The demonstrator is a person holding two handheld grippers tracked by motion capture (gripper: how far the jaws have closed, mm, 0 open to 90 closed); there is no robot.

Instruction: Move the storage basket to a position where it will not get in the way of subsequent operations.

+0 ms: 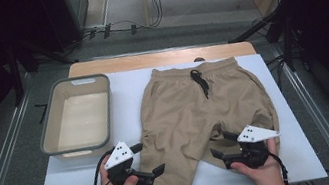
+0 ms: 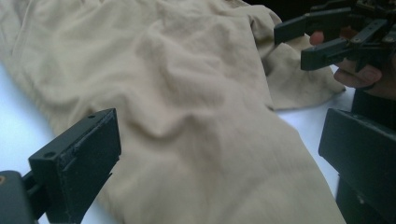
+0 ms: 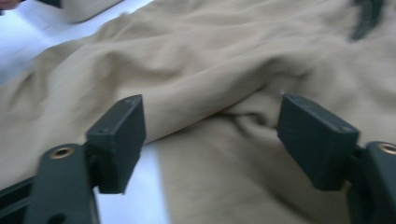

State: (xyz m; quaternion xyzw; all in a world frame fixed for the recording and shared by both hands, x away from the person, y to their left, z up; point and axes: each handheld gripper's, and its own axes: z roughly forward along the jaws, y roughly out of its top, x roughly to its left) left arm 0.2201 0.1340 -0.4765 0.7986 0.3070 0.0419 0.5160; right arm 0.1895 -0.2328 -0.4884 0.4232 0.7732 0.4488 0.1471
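A lab: tripod legs [image 1: 32,56], floor cables [image 1: 140,23], white table [image 1: 122,94].

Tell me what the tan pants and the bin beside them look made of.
Tan pants: soft woven fabric, probably cotton blend; matte, creasing into loose folds, with a dark drawstring. Bin: seemingly rigid moulded plastic, grey rim, smooth pale interior with slight sheen.

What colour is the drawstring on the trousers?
Black drawstring on tan trousers; clearest in the high view.

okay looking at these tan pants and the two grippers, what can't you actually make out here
- High view: the hem of the nearer leg of the pants is cut off by the bottom edge.
- High view: the left gripper hides the fabric under it.
- Right gripper view: the drawstring is blurred and cut off by the top edge.
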